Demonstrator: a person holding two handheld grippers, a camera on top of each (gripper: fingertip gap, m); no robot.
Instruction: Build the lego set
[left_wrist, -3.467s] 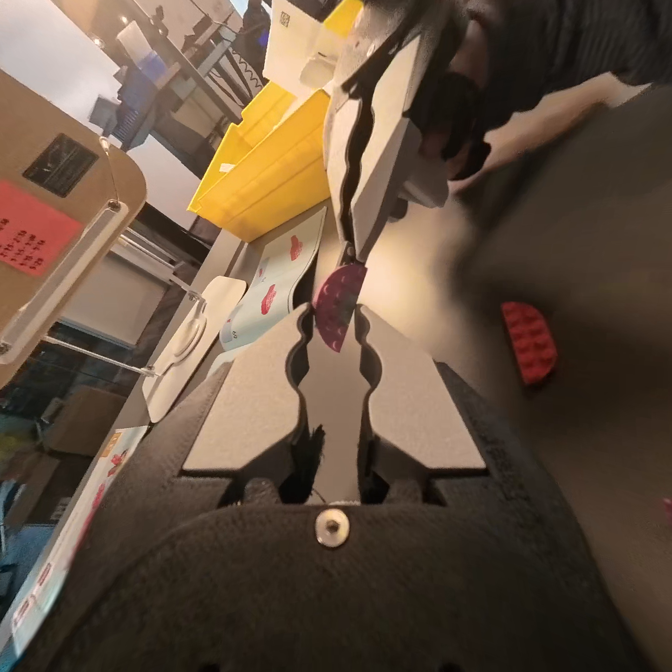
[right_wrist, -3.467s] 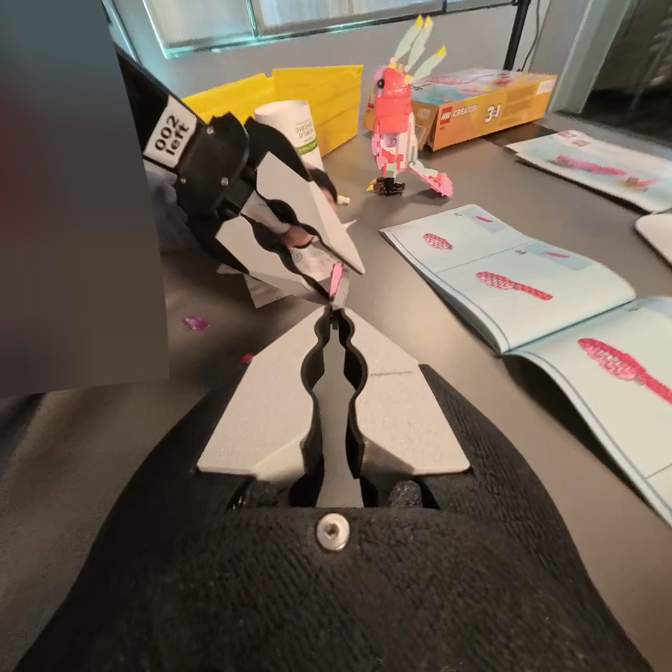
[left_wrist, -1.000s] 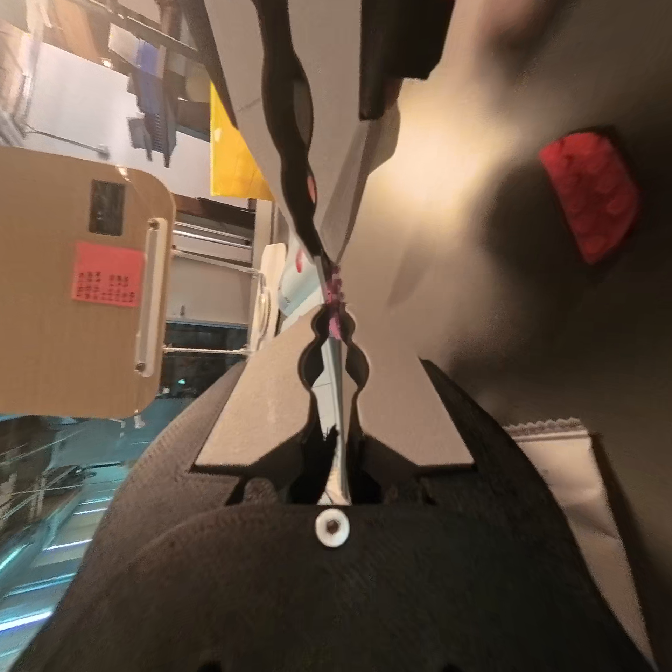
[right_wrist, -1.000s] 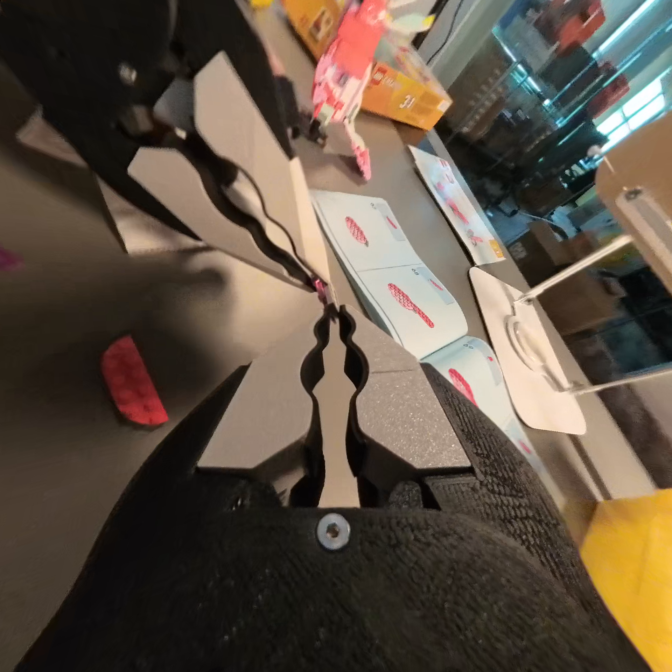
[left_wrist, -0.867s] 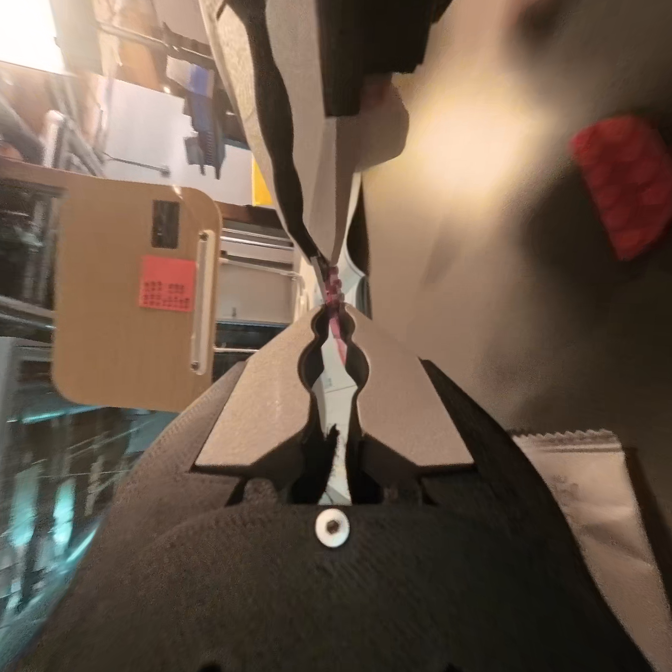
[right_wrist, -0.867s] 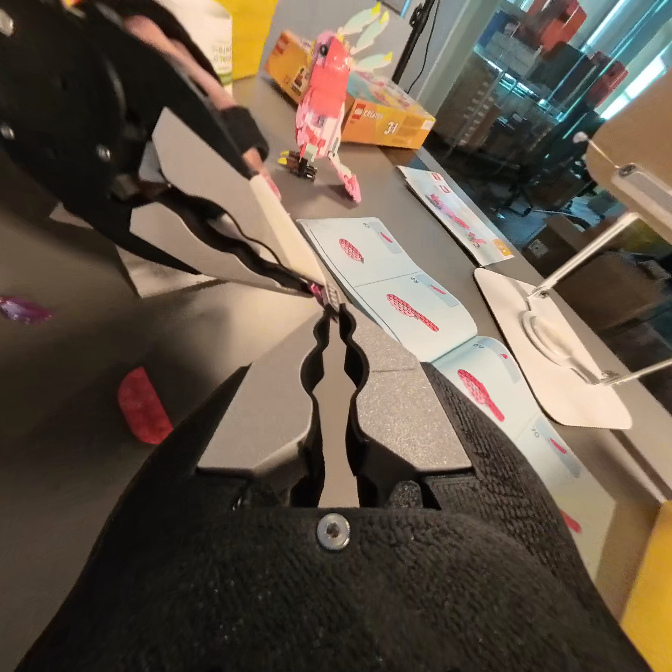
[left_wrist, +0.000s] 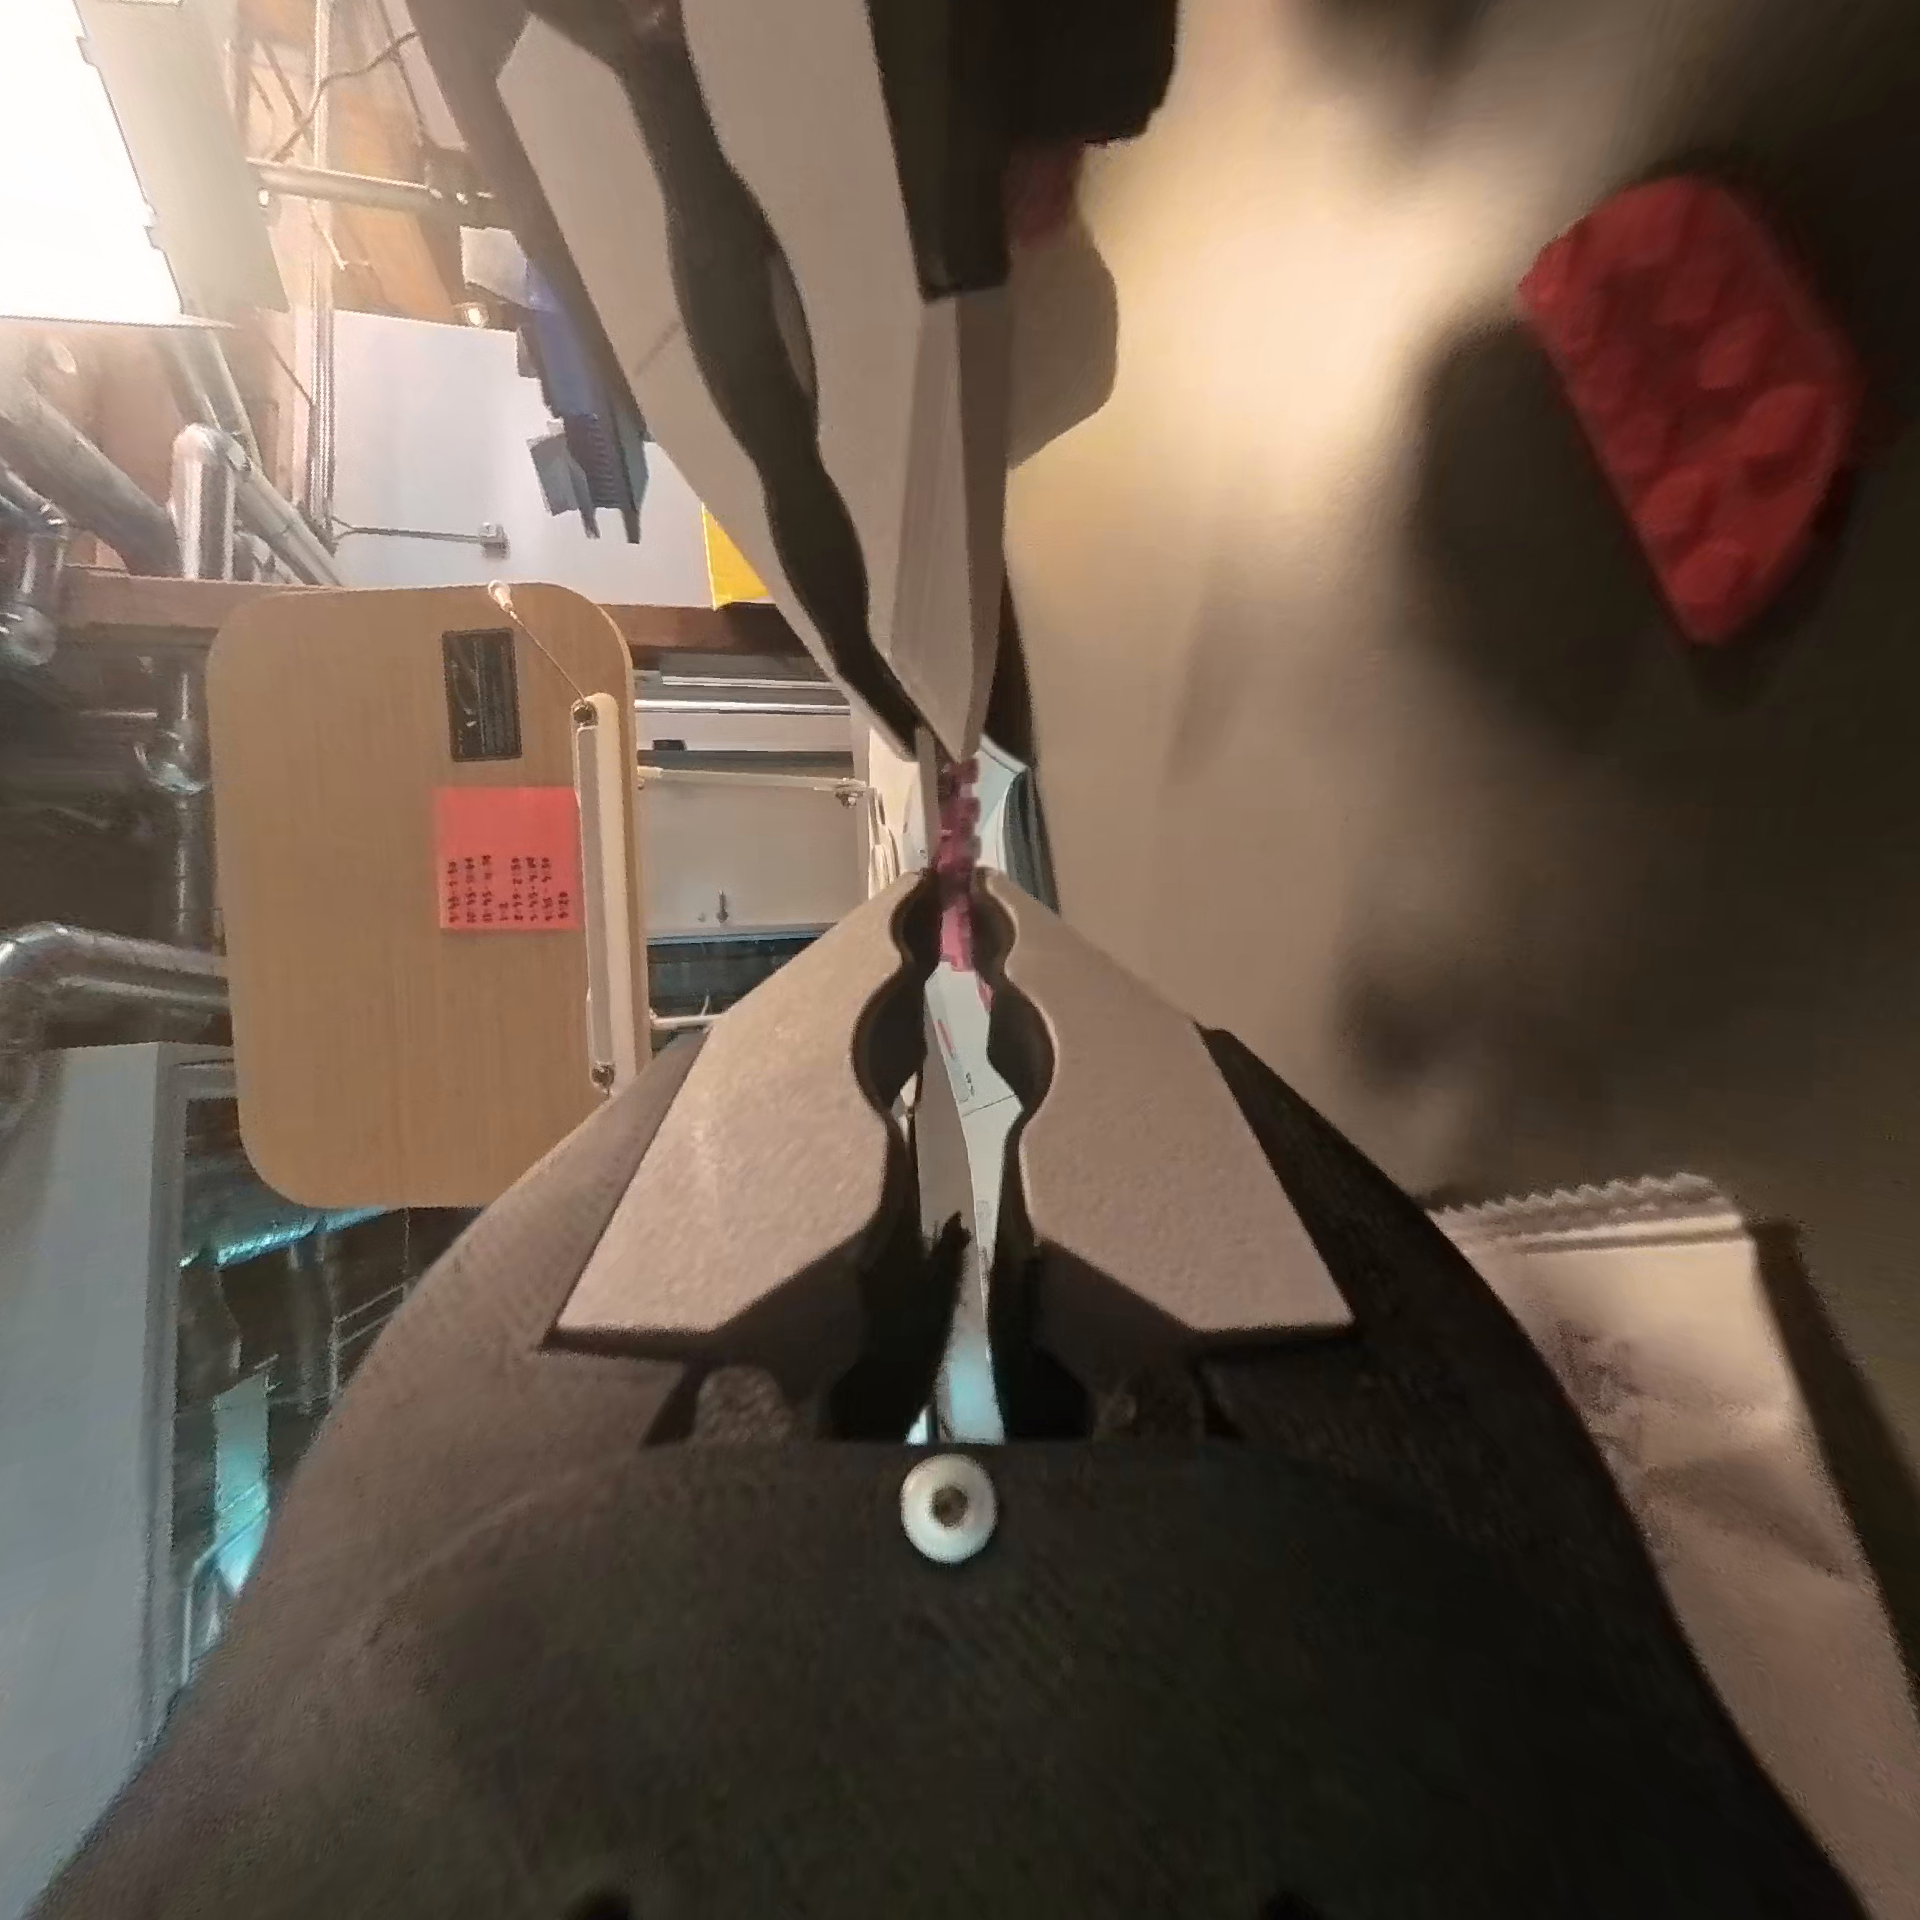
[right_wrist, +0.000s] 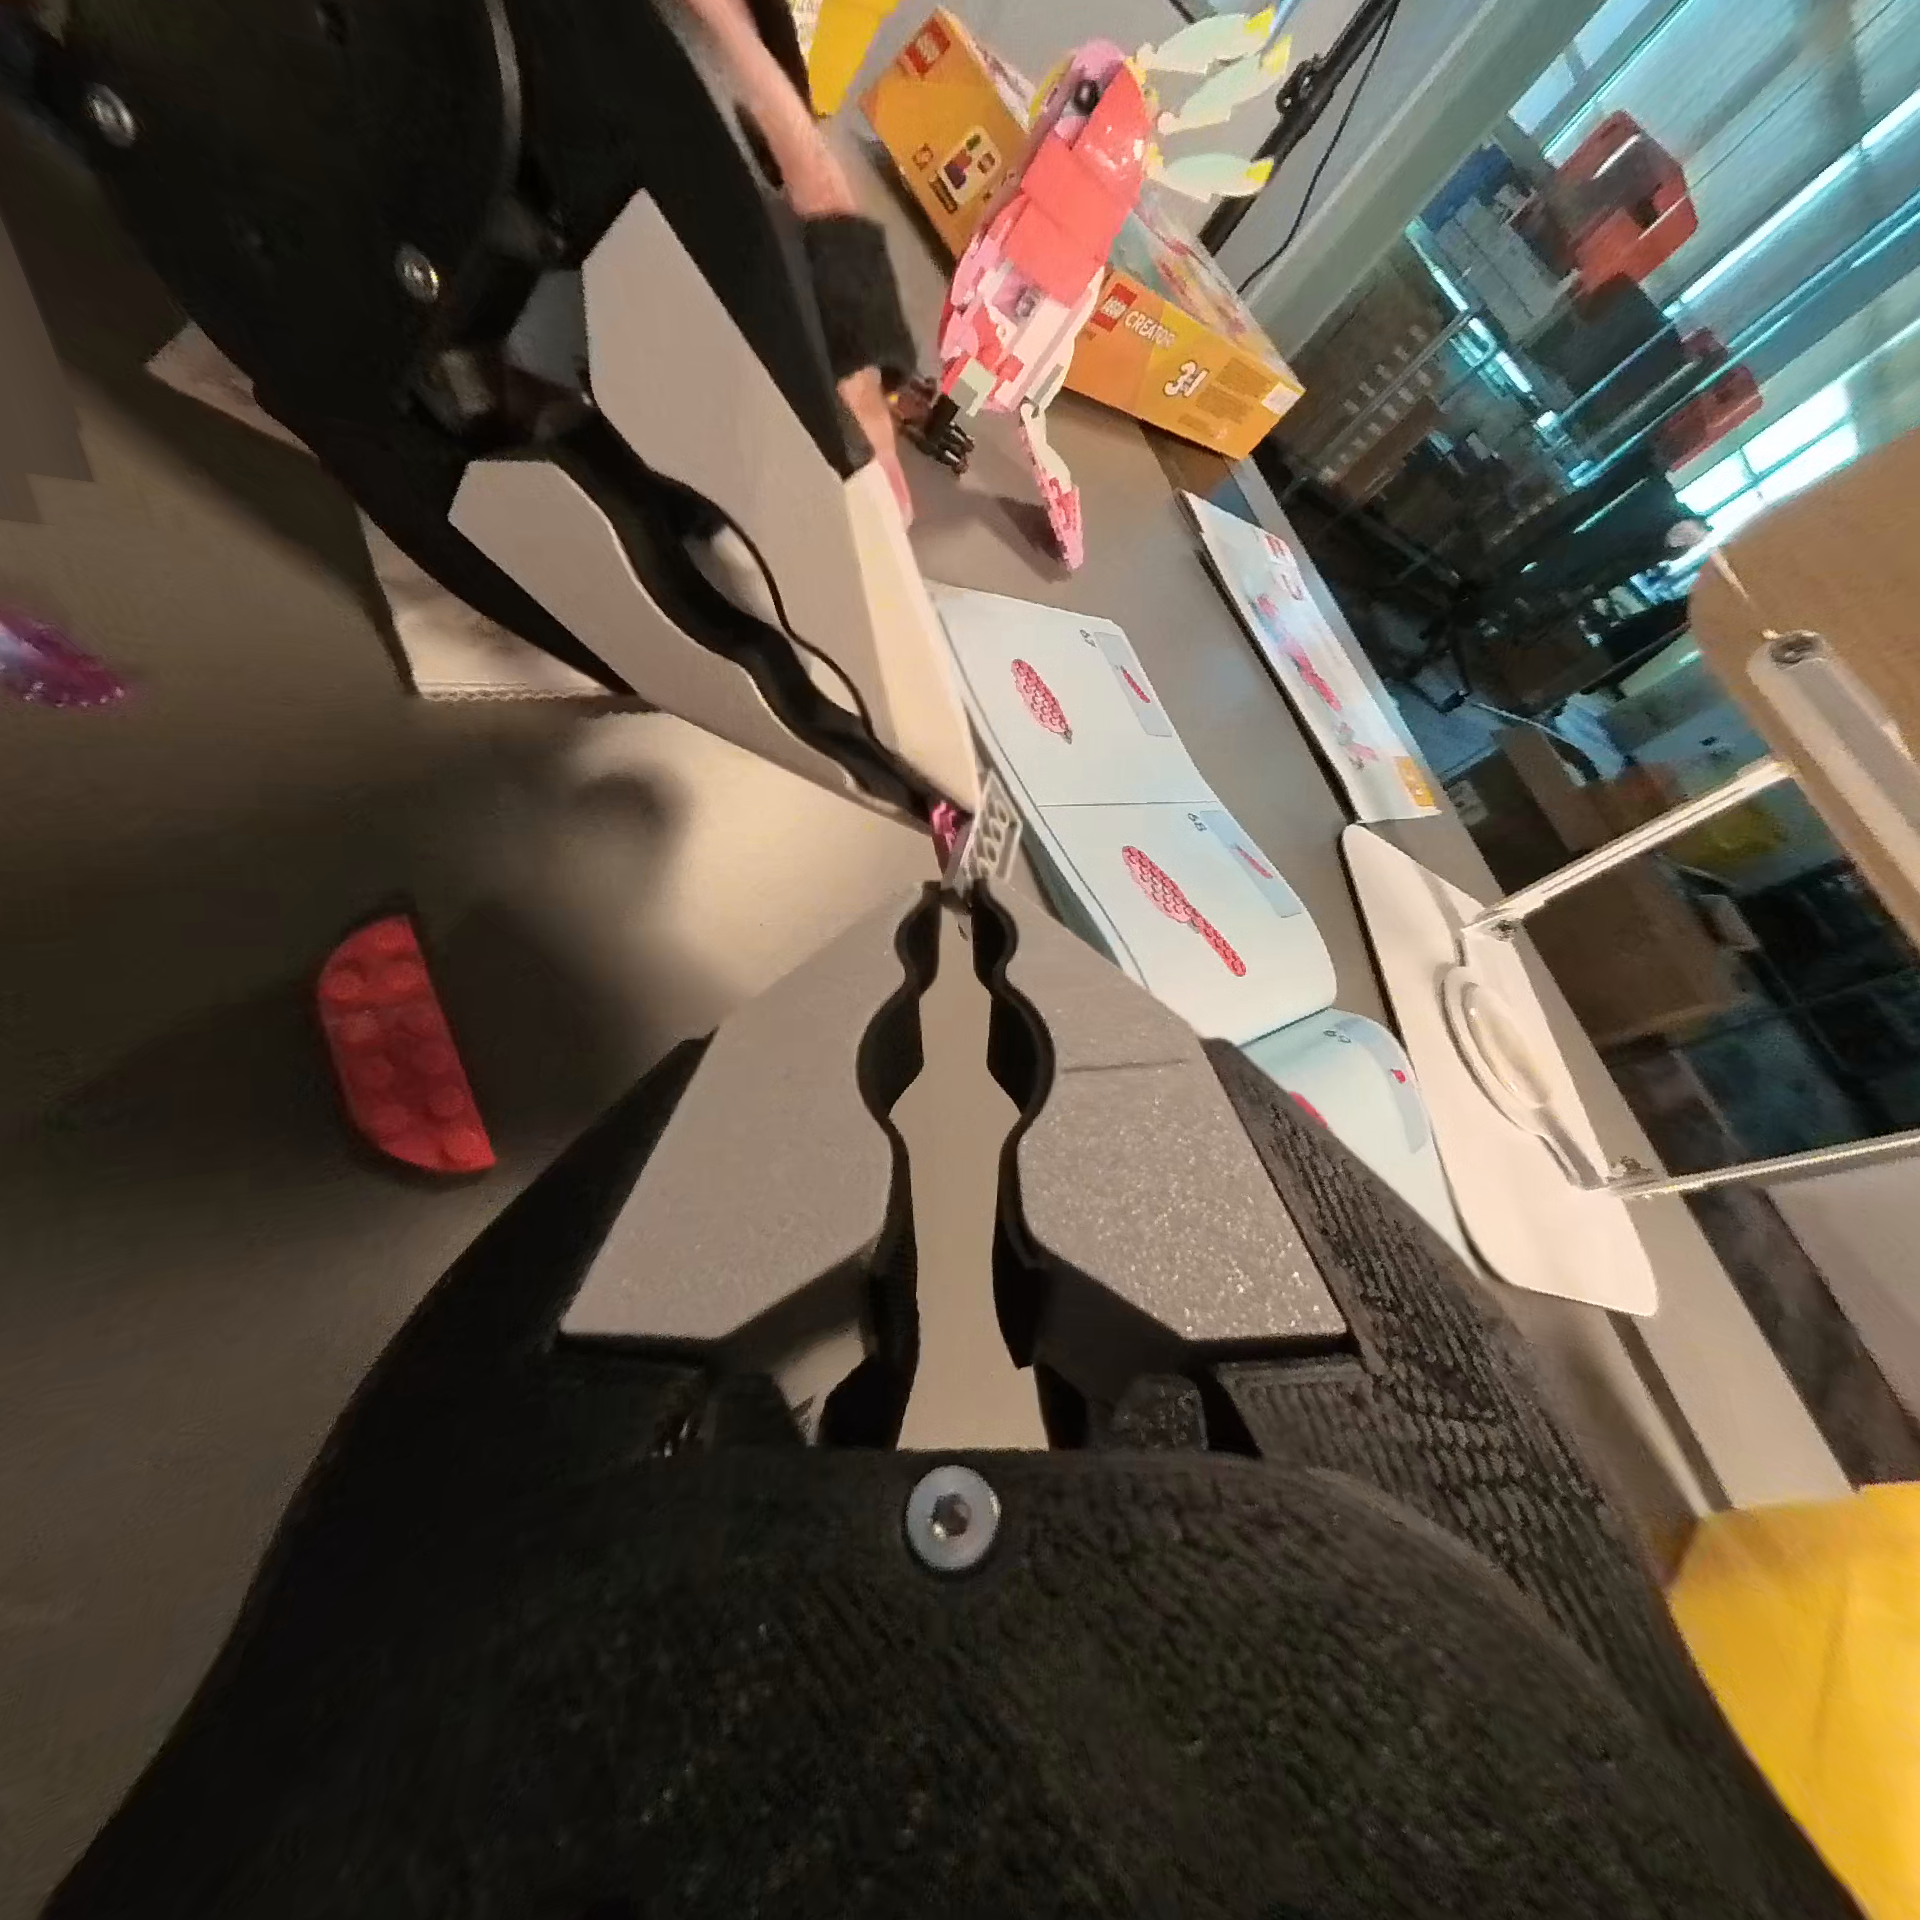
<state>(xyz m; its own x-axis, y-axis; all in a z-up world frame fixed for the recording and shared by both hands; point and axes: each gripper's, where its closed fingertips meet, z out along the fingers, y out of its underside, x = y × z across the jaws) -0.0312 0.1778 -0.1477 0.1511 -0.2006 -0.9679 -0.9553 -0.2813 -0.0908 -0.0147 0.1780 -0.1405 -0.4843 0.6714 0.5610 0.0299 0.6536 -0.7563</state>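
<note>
The left gripper (left_wrist: 954, 902) had its two grey fingers pressed onto a thin pink studded toy plate (left_wrist: 954, 847), seen edge-on, with both pads against it. The right gripper (right_wrist: 958, 902) pinched a small flat grey studded toy plate (right_wrist: 992, 831) at its tips. The two pieces met in the air above the dark grey tabletop (right_wrist: 644, 831), the grey plate lying against the pink one, and the two grippers stood tip to tip. A red half-round studded plate (right_wrist: 400, 1049) lay on the table to the left of the right gripper, well apart from it. An open pale blue instruction booklet (right_wrist: 1143, 831) lay just beyond the fingertips, and a pink and red brick-built bird model (right_wrist: 1039, 260) stood farther off beside an orange cardboard box (right_wrist: 1174, 364).
</note>
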